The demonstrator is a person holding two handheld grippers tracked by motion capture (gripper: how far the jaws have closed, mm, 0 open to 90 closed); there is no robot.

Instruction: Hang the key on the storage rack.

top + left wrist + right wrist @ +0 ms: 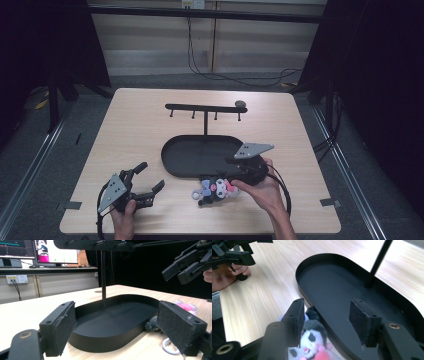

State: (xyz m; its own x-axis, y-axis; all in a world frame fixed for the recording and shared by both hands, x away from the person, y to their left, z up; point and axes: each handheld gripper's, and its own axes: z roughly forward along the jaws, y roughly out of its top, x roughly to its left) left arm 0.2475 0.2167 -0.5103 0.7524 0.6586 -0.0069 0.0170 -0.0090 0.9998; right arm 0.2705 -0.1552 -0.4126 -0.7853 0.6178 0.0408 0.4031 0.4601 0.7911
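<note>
Plush keychain (214,190) lies low in the middle of the high view, on the wooden table (135,135) just below the near rim of the black oval tray (172,157). Right above the toy hovers the right gripper (231,167), held in the person's right hand (262,192) at lower right of centre; whether the jaws touch the toy cannot be told from up here. Lower left, the left gripper (150,180) rests in the left hand (122,220), jaws spread wide with nothing between them, well apart from the toy. A black hanger stand (205,112) rises from the tray's far end, its crossbar running across the middle of the frame.

Over to the left gripper view: both jaws stand released at lower left and lower right, the tray (100,340) framed between them. The plush (186,307) peeks out at the right edge beside the tray, a white ring (170,347) of it at the bottom right. The right gripper (176,272) hangs in the upper right corner.

Now the right gripper view: jaws part-way apart, nothing clamped. The plush (313,337) sits bottom centre, right by the left-hand jaw, against the tray (312,262) wall. The left gripper (234,255) shows at upper left.
</note>
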